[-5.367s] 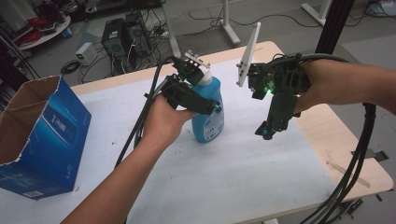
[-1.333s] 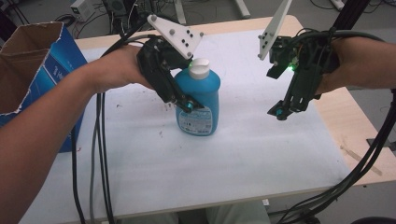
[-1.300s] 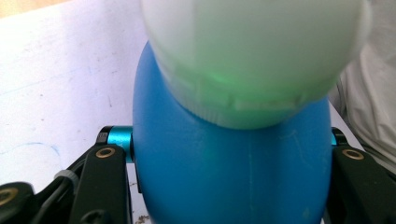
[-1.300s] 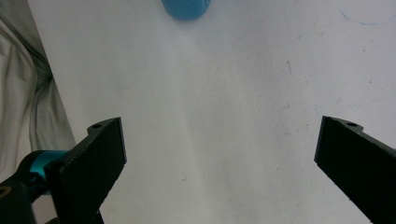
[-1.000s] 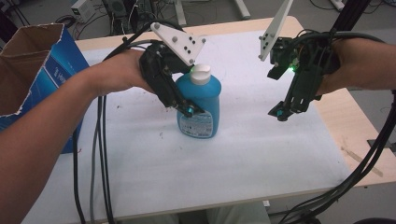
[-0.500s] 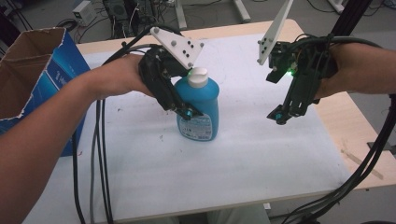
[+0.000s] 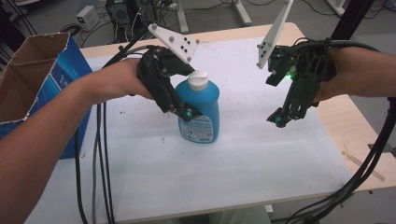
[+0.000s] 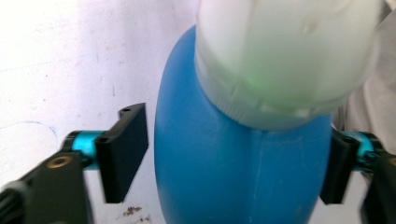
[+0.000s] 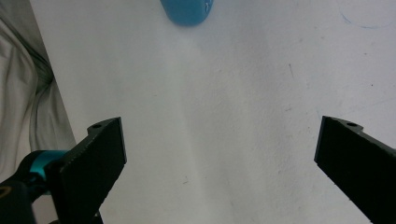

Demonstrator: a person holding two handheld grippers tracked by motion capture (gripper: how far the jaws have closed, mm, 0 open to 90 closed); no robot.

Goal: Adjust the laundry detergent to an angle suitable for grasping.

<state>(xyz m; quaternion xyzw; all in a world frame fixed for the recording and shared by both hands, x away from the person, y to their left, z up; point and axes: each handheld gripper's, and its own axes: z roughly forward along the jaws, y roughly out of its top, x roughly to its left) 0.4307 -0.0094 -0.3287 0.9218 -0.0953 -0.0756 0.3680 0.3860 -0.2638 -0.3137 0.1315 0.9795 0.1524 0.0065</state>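
On the white counter stands my blue bottle, upright, its white cap on top and a pale label low on its front. My left hand-held gripper sits down around the bottle's left shoulder, my left hand wrapped over its body. From the left gripper view I see the bottle between my two black jaws, the cap looming large and blurred just above them. The jaws have just been opening: the left pad stands a sliver clear of the blue wall, and the right pad sits at the bottle's far edge, though I cannot tell whether it touches. So the grip is released, jaws about half parted, bottle between them and standing on its own base.

My right hand-held gripper hangs well apart to the bottle's right, pointing down at the counter, with a green light glowing on its body. In the right gripper view its jaws are spread wide with nothing but bare counter between them; the bottle's blue base peeks in at the top edge.

Off the counter's left end I see a blue cardboard box, flaps open. Black cables trail from my left hand-held gripper toward the counter's near edge.
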